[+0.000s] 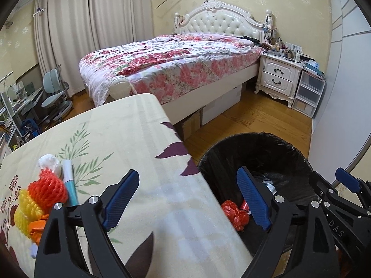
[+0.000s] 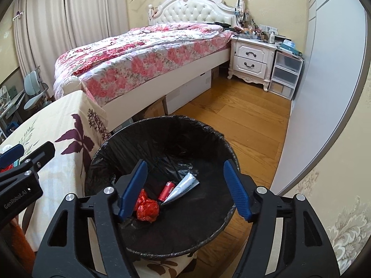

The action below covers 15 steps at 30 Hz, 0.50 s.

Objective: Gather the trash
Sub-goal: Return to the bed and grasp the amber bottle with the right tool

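Trash (image 1: 41,199) remains piled on my table (image 1: 129,139); bin (image 2: 162,139) alongside holds three pieces. Left gripper (image 1: 187,199) and right gripper (image 2: 185,190) both gape empty. Risk: netting snags, rolls floorward.

left gripper (image 2: 14,162) side: "GenRobot.AI" in white letters | right gripper (image 1: 347,183) black arm: "DAS" in white letters | no other words can be read

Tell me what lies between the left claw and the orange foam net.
Nothing: in the left wrist view, only bare floral tablecloth separates the open left claw from the orange foam net.
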{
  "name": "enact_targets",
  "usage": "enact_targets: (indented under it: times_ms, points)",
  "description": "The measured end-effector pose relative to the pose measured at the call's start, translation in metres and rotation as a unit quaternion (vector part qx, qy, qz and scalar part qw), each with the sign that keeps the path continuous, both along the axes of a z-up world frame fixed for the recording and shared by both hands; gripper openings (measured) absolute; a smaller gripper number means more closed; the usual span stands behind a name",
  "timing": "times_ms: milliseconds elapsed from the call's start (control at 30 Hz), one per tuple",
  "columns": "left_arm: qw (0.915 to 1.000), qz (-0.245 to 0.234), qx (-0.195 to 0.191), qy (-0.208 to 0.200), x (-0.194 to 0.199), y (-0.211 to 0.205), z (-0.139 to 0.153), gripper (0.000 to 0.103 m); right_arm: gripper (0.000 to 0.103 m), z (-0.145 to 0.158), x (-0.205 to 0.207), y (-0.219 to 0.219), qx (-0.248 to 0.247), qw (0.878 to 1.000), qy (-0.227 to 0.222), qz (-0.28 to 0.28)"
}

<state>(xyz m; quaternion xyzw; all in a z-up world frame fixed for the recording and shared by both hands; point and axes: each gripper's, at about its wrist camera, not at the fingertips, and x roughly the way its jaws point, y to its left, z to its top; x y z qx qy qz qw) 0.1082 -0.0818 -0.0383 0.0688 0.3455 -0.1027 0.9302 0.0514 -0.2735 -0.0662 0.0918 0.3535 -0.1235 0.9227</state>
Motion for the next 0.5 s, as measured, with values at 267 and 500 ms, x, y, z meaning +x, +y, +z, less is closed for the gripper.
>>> enact_targets:
  times_ms: [267,500]
  points:
    - [0.9996,0.026,-0.004,0.000,-0.025,0.040,0.008,0.086,0.067,0.004,-0.016,0.029,0.005,1.000,0.001,0.022]
    - [0.9984,0.054,-0.015,0.002,-0.053,0.084,0.013,0.086,0.067,0.003,-0.032,0.065,0.012,0.998,0.008,0.057]
